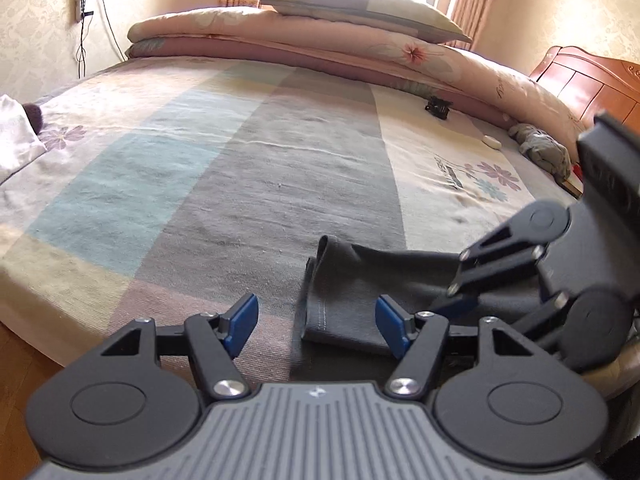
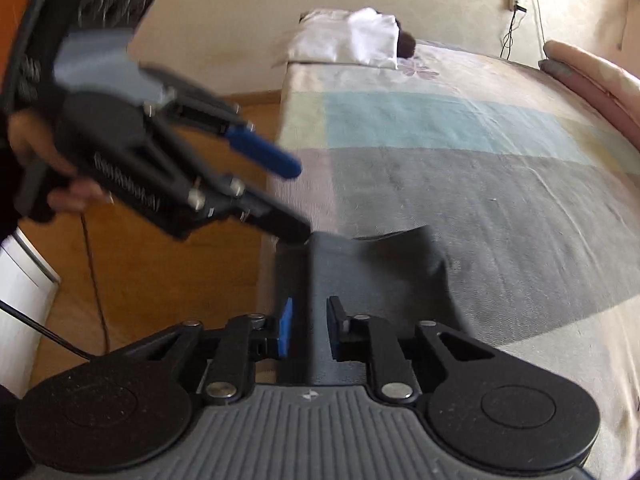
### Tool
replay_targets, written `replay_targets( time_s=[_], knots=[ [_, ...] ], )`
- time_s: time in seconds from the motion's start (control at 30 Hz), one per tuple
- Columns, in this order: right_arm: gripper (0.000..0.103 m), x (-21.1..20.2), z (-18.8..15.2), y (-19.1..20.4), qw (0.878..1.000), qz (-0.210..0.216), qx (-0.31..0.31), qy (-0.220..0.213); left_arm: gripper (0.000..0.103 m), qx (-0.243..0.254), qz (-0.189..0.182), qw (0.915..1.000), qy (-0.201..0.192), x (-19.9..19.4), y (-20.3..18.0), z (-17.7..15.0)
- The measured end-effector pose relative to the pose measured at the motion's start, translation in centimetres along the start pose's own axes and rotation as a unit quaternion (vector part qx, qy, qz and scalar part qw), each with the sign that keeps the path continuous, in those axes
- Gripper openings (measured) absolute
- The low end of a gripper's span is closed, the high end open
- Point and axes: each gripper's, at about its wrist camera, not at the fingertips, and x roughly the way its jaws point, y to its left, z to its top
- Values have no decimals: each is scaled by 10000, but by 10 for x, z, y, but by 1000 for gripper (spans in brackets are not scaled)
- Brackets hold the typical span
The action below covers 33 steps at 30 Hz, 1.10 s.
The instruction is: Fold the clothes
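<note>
**Two hand-held grippers at a dark garment on a bed**

Left gripper (image 1: 316,322): blue-padded fingers spread wide, grasping nothing; right pad (image 1: 391,326) at the garment's stitched hem, whether touching it I cannot tell. Held by a hand (image 2: 52,176) seen in the right wrist view.

Right gripper (image 2: 309,326): fingers partly parted, straddling a raised fold of the garment; contact with the cloth cannot be told.

Dark grey garment (image 1: 352,284): near edge of the bed, partly folded, hem doubled over, lying on the grey stripe.

Bed sheet (image 1: 200,168): striped blue, grey, cream, with flower prints.

Folded quilts (image 1: 320,46): stacked at the far side, a pillow (image 1: 360,6) on top.

White clothing (image 2: 348,40): far corner of the bed.

Crumpled grey cloth (image 1: 544,148): beside the wooden headboard (image 1: 580,76).

Wooden floor (image 2: 160,280): beside the bed.
</note>
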Motion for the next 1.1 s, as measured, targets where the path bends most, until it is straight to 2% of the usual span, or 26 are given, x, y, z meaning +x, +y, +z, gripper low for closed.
replay_targets(
  time_s=[0.1,0.13,0.17,0.4,0.5,0.63,0.77,0.87,0.97,1.1],
  knots=[
    [18,10,-2,4,9996,-258,-37,95,67,21,-29,10000,-70,-4,-2,0],
    [8,9,-3,3,9996,-264,1,61,67,33,-46,10000,-82,-5,-3,0],
    [2,7,-3,3,9996,-270,39,27,67,42,-49,9999,-91,-6,-4,0],
    [2,-1,3,3,9988,122,406,-232,68,41,-53,9999,-99,-7,-3,1],
    [4,10,-1,-6,9970,223,745,-57,68,73,-12,10000,-54,-4,-5,1],
    [10,-20,-9,-14,9935,301,1072,-236,68,137,-184,9997,-21,1,-11,3],
    [15,-77,-42,-26,9885,-236,1459,-311,68,430,-335,9985,99,16,-32,10],
    [15,-121,-85,-40,9774,-941,1879,-219,68,705,-618,9954,183,30,-59,14],
    [15,-149,-129,-44,9573,-1584,2420,-14,68,982,-886,9908,298,46,-90,18],
    [15,-185,-187,-49,9184,-2414,3123,268,68,1389,-1249,9813,472,62,-136,18]
  ],
)
